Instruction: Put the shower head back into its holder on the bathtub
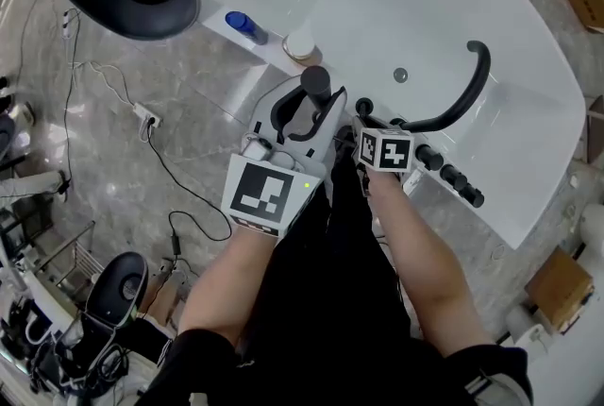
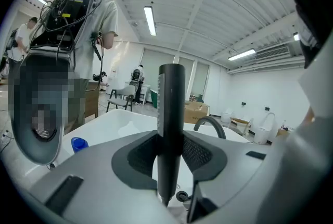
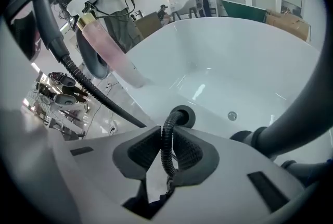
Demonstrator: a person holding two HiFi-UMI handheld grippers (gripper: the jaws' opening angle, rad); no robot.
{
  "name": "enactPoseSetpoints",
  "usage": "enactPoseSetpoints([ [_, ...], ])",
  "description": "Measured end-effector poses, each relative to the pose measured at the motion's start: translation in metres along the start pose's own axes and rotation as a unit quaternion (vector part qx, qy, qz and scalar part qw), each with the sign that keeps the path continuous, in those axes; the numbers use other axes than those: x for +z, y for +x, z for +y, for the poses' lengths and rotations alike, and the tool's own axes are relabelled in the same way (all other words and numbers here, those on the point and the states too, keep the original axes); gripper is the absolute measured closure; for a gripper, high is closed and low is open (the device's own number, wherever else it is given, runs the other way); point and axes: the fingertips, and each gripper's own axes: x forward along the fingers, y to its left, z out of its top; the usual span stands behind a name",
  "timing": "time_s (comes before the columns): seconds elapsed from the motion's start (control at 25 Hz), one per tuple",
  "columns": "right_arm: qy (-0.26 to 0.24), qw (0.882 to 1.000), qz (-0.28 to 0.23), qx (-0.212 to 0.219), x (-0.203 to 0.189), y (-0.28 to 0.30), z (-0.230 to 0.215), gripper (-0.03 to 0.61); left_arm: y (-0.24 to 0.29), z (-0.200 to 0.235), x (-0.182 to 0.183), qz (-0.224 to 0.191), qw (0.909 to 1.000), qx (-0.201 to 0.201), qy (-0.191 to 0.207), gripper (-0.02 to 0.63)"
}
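- Bathtub job about midway, as we judge it: the white tub [image 1: 528,111] lies empty below us, and the shower head [image 2: 171,103] is not in its holder.
- Our left gripper [image 2: 170,158] is clamped on the black, rod-shaped shower head and holds it upright above the tub's near rim.
- Our right gripper [image 3: 167,154] points steeply down. Its jaws are pinched narrowly on the ribbed black hose [image 3: 166,134], just above where the hose runs into a black ring [image 3: 191,120] in the rim.
- We take that ring for the holder. The shower head is near it but apart from it.
- Left to do, in our view: let the hose slide down, bring the shower head over the ring, and seat it.
- Room: a bright hall with strip lights [image 2: 150,20], a person [image 2: 101,25] standing beyond the tub, and cardboard boxes [image 2: 195,111].
- Floor [image 1: 123,102]: grey marbled stone, with a thin black cable [image 1: 165,173] trailing across it.
- Rim: glossy white, with a black arched faucet [image 1: 477,78] and a row of black knobs [image 1: 451,174] to our right.
- A pink bottle [image 3: 106,46] and a blue-capped bottle [image 1: 243,25] stand on the ledge to our left.
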Motion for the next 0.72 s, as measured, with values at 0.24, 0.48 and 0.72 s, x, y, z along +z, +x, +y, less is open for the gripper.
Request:
enactPoseSetpoints([
  [0.24,-0.003,1.0,-0.004,-0.012,-0.009,0.007,-0.001,0.474,0.004,0.003,0.003,-0.009,1.0,0.002,0.001,0.472],
  [0.48,-0.041,0.999,-0.03,-0.003,-0.027,-0.002,0.004,0.43,0.003,0.001,-0.006,-0.014,0.9999,-0.001,0.004,0.472],
  [0.72,-0.037,0.998,-0.031,0.03,-0.077,0.017,0.001,0.38,0.003,0.004,-0.024,-0.013,0.9999,0.0,0.001,0.472],
])
